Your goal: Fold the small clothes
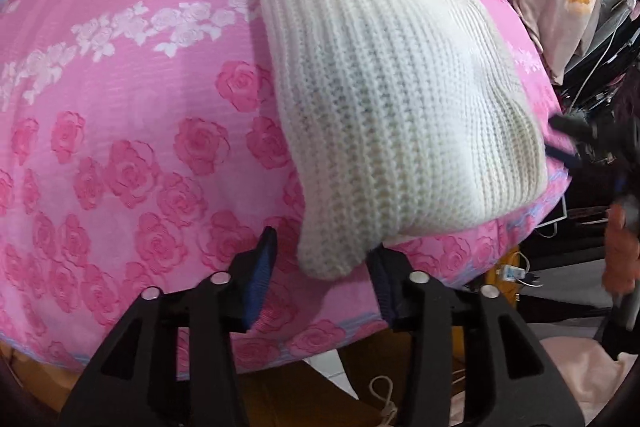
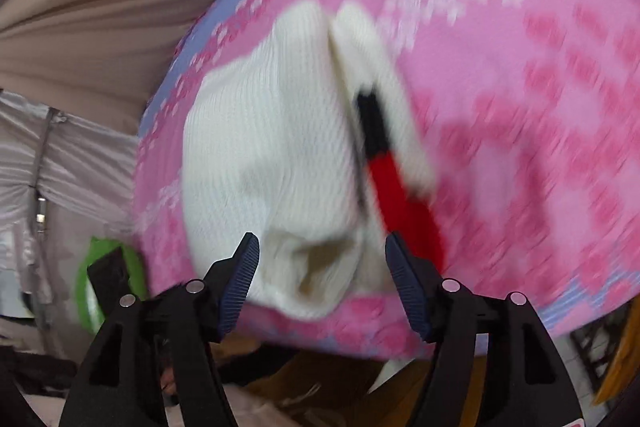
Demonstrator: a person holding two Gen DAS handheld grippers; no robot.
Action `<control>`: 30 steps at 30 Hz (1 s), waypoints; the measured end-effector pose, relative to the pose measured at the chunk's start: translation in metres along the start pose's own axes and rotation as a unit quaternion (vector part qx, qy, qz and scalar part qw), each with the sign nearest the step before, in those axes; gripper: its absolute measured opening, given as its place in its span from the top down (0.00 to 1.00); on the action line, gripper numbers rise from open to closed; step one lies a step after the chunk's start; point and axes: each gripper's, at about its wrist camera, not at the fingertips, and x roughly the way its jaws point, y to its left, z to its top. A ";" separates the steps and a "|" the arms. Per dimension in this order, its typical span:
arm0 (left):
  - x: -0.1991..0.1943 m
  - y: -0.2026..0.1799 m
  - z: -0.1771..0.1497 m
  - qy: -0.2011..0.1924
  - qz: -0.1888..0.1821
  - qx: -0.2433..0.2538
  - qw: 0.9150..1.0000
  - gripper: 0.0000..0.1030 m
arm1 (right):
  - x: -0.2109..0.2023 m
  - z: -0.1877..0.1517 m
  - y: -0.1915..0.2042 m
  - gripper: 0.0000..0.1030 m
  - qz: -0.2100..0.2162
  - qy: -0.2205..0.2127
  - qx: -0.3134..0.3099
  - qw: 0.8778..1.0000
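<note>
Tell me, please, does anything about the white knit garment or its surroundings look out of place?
The knit garment lies at the edge of the pink floral cover, one corner hanging past the edge. A red and black strip crosses it.

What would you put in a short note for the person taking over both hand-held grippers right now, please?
Left hand-held gripper: open, holding nothing, with the near corner of the white knitted garment between its fingers.
Right hand-held gripper: open, empty, at the garment's other near corner; that view is blurred.
The garment lies on the pink rose-patterned sheet, close to its near edge. The right view shows a fold or seam running along it, with a red and black strip beside it; what that strip is cannot be told.
Done: garment laid out, possibly folded once.
Left: grip the corners and finish folding.
</note>
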 end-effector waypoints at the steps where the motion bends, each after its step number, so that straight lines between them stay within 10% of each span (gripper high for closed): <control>1: -0.003 0.000 0.004 -0.004 -0.001 0.004 1.000 0.53 | 0.014 -0.003 0.000 0.37 0.008 0.015 0.007 1.000; 4: 0.000 0.000 0.011 0.000 0.005 0.022 1.000 0.41 | 0.045 -0.008 0.010 0.51 -0.004 0.030 -0.003 1.000; 5: 0.003 -0.001 0.013 0.007 0.011 0.031 0.999 0.41 | 0.051 -0.006 0.014 0.83 -0.018 0.030 -0.009 0.999; 6: 0.006 -0.004 0.012 0.012 0.017 0.037 0.999 0.41 | 0.050 -0.003 0.021 0.87 -0.024 0.029 -0.016 0.999; 12: 0.014 -0.018 0.018 0.038 0.034 0.062 0.997 0.46 | -0.023 0.010 0.047 0.89 -0.043 -0.081 -0.072 0.993; 15: 0.031 -0.037 0.022 0.052 0.056 0.083 0.994 0.47 | 0.027 0.013 -0.008 0.90 -0.118 -0.017 -0.044 0.992; 18: 0.027 -0.043 0.024 0.046 0.059 0.095 0.993 0.49 | 0.022 0.010 -0.018 0.86 -0.060 -0.022 -0.012 0.998; 25: -0.043 -0.055 0.019 -0.023 0.041 0.123 0.991 0.39 | -0.043 0.006 0.024 0.71 -0.135 -0.099 -0.067 0.984; 30: -0.077 -0.054 0.027 -0.087 0.095 0.109 0.986 0.25 | -0.050 0.008 0.082 0.80 -0.078 -0.090 -0.180 0.976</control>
